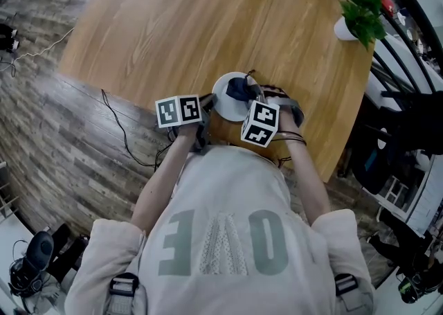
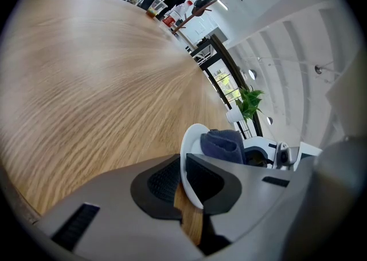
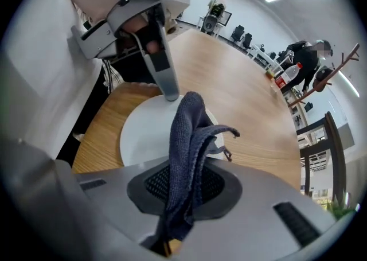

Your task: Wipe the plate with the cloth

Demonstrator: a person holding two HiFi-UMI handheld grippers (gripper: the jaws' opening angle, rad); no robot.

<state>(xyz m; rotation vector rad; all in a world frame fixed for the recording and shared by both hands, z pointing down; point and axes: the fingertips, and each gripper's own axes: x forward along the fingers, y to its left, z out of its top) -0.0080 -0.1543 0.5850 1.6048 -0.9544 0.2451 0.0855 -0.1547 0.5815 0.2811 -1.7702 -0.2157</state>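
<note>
2 grippers split the work. The left gripper (image 2: 182, 180) is clamped on the rim of the white plate (image 2: 191, 139), probably steadying it at the table's (image 1: 208, 23) near edge. The right gripper (image 3: 184, 188) pinches the blue cloth (image 3: 186, 133), whose loose end hangs over the plate's face for wiping.

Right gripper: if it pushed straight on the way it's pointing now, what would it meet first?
The white plate. The right gripper is shut on the dark blue cloth, which sticks out ahead over the plate's face, so the cloth would likely press there first.
</note>
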